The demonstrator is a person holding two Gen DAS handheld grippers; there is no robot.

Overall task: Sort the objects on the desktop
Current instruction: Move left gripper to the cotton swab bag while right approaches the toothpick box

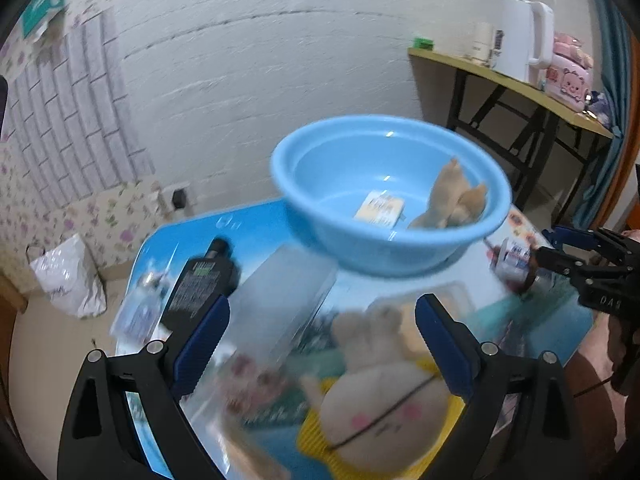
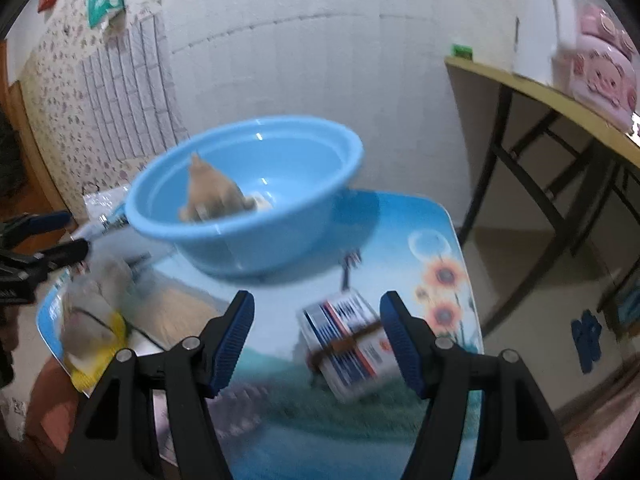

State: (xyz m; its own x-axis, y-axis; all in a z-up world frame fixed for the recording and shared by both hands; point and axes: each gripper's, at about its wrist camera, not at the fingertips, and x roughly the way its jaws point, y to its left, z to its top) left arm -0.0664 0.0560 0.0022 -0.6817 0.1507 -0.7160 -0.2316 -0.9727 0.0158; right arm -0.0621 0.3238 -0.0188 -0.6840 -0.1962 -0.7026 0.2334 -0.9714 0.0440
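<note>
Round, glossy blue plastic basin (image 1: 392, 196) holds a tan plush. Left gripper (image 1: 320, 344) gapes above a soft round doll (image 1: 380, 408); right gripper (image 2: 318, 340) stands open around a striped box (image 2: 348, 340).

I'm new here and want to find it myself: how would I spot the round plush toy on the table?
Start at the big blue basin on the picture-printed table. Nearer the camera than the basin, between the open left hand-held gripper's fingers, lies the plush toy. Unlike the black bottle nearby, it is soft, cream-coloured, pink-cheeked and edged in yellow.
</note>
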